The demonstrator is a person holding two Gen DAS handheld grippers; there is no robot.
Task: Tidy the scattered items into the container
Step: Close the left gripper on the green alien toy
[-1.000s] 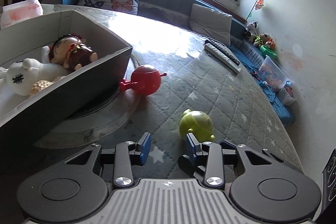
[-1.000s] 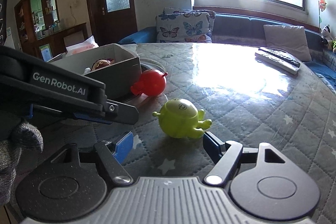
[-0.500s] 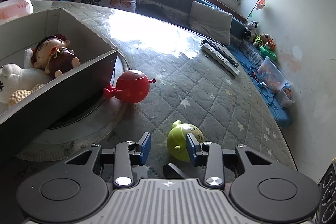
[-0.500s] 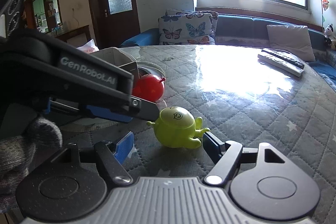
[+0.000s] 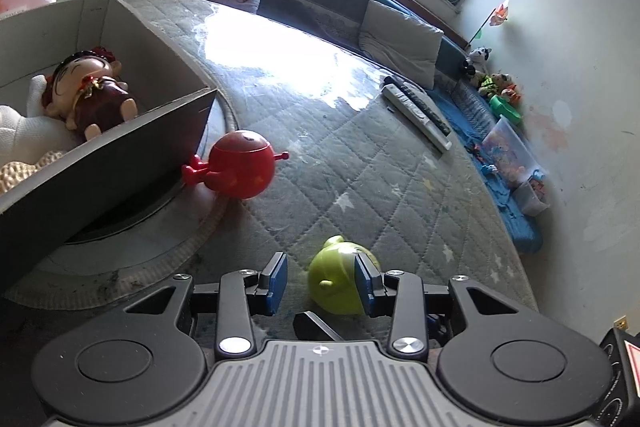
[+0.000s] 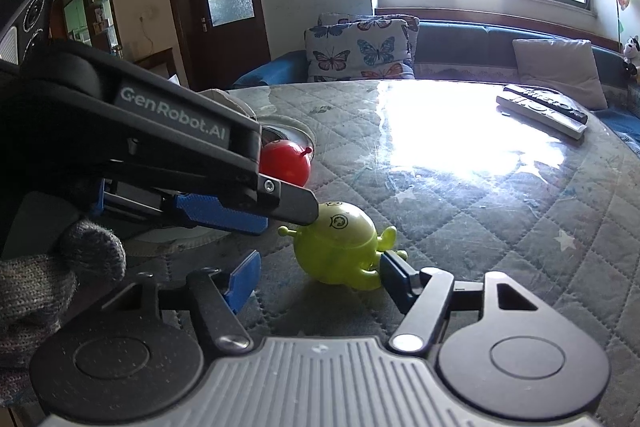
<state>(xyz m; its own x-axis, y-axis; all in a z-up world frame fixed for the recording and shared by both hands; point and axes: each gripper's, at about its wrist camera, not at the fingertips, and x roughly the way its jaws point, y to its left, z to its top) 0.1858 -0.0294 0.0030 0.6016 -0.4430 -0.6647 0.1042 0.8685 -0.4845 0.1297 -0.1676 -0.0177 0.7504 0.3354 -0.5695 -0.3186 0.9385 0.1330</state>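
Toward the table's near edge, the green toy sits between the spread jaws of both the left gripper and right gripper. Best let one centre before pinching, then lift toward the container, past the red toy.

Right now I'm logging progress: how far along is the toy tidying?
Done: a doll and soft toys lie in the box. In hand: both open grippers, left and right, straddle the green toy, not yet gripped. Left: that and the red toy beside the box.
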